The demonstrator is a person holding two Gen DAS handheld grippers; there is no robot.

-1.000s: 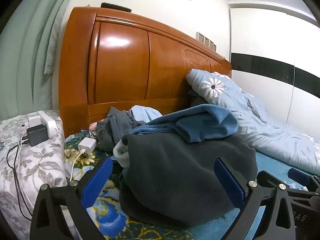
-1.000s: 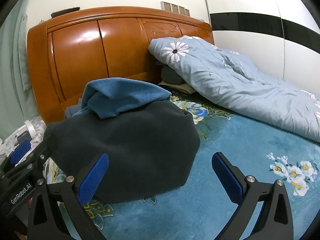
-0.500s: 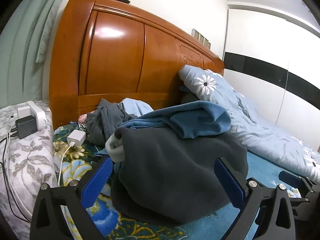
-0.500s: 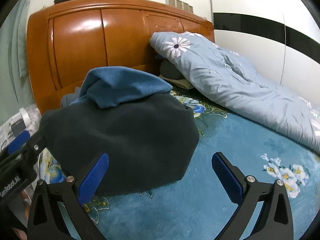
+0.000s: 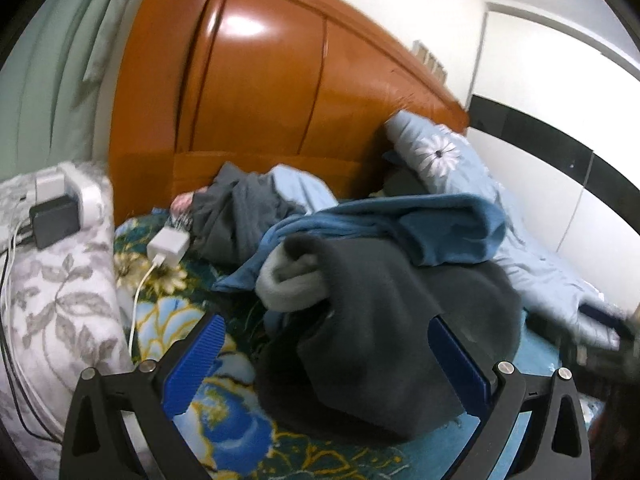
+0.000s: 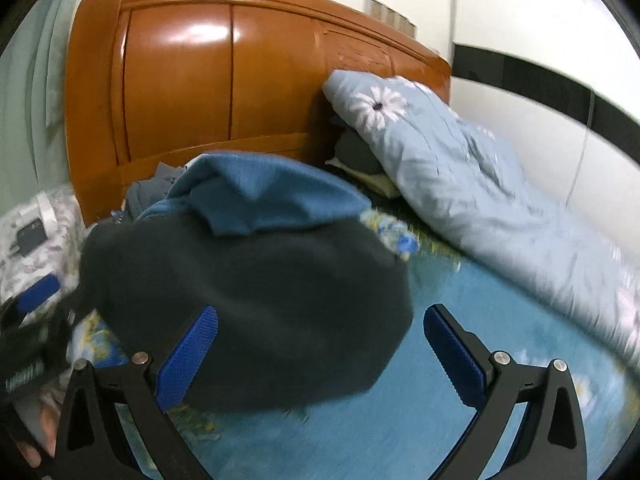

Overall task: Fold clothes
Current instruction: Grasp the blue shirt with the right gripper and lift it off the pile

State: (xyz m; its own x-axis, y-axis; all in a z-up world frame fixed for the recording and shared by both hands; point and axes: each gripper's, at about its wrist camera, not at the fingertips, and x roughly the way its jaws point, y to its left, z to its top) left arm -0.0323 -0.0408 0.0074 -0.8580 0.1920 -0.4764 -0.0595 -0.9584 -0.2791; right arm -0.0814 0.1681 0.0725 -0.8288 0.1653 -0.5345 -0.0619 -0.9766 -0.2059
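Charcoal fleece fills the middle of both views: the dark grey garment lies heaped on the floral bedsheet, right ahead of the left gripper, whose blue pads stand spread wide with nothing between them but air above the cloth. A pale lining shows at the garment's rolled edge, just beyond the left pad. Draped over the far side of the heap is a blue garment, and further back towards the wooden headboard sits another grey bundle. Off to the gripper's left, a white charger lies on the sheet.

Over to the right gripper: jaws also wide apart, holding nothing, the left pad over the dark heap's near edge, the right pad over bare sheet. Beyond it to the right stretches a light blue quilt.
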